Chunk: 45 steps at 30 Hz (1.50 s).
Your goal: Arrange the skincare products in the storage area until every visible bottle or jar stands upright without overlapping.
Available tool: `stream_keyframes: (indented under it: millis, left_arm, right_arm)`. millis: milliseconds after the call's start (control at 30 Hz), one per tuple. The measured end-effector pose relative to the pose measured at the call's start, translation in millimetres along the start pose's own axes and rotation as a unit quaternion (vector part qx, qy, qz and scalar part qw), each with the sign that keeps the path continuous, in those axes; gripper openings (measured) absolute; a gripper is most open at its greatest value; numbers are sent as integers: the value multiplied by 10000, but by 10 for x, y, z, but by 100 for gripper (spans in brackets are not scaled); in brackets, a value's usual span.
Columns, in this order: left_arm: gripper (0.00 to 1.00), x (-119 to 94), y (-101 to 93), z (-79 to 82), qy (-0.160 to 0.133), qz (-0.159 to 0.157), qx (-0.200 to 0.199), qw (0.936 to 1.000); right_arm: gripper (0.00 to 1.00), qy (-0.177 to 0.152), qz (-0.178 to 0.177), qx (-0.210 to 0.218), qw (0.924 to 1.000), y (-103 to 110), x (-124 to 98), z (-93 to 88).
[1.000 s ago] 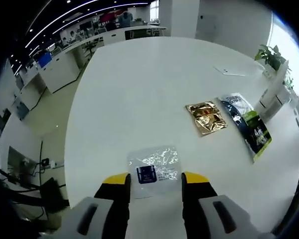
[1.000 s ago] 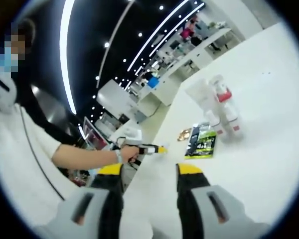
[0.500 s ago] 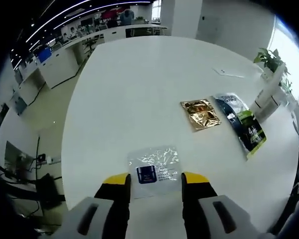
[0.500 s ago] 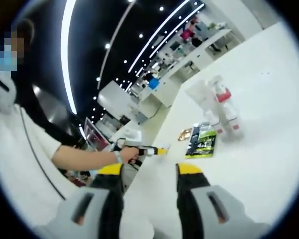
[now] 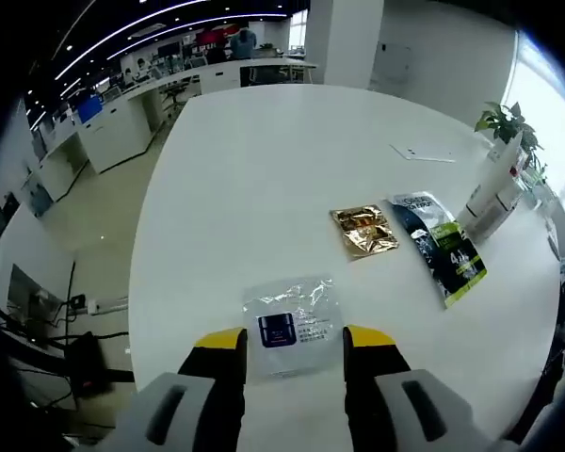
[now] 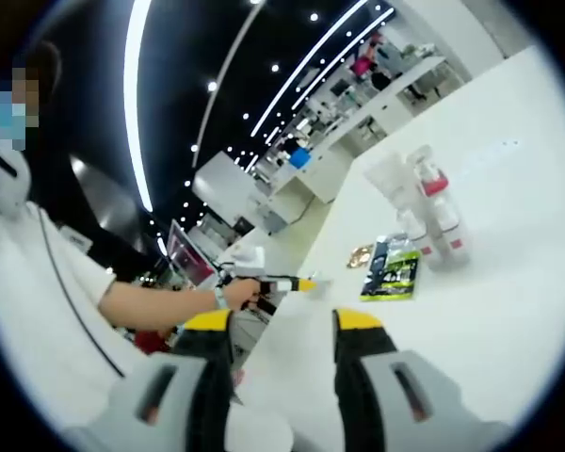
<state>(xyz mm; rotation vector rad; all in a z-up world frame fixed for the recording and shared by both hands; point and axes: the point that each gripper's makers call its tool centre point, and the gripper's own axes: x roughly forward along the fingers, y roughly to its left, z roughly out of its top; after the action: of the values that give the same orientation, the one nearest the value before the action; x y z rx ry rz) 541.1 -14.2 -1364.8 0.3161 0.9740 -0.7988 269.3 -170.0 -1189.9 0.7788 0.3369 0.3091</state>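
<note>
Left gripper (image 5: 291,341) hangs with jaws apart above a clear sachet (image 5: 292,325) at lower centre, right gripper (image 6: 282,325) equally apart; bottles (image 6: 424,212) stand upright at upper right, so sachets on the table (image 5: 264,188) seem unarranged.

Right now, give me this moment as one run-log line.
left tongs: open, straddling clear sachet | right tongs: open, empty | gold sachet, dark sachet: flat on white table | bottles: upright

A broad white desk (image 5: 264,188) stands in an open office with a pale floor (image 5: 99,217). Long ceiling light strips (image 6: 141,94) run overhead; a potted plant (image 5: 501,122) sits by the bright window (image 5: 546,85).
</note>
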Motion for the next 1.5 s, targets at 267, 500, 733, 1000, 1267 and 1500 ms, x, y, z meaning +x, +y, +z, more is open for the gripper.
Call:
stream_keyframes:
  millis: [267,500,733,1000,1267,1500]
  left_arm:
    - [41,-298,-207,34,-395,-195,94,9990]
    - [41,-587,-581,-50,-671,-461,85,9966]
    - [41,-970,-1027,-73,-1074,-787,116,9910]
    - [41,-1275,-1470,-135,-1304,-1185,217,9841]
    - [41,-1444,-1685,-185,-1392,-1353,251,9807]
    - [41,-1561,-1961,-209,-1470,-1485,476,9768]
  right_arm:
    - [40,61,111,-84,9999,120,-22,-77]
    - [40,176,159,-110,9997,192,-52,-183]
    - [40,238,102,77,9996,182,-2,-243]
    - [40,405,231,210,9987,285,169,-322]
    - [39,614,242,420,9969,296,227,-429]
    - [37,557,279,586,9963,318,285,-381]
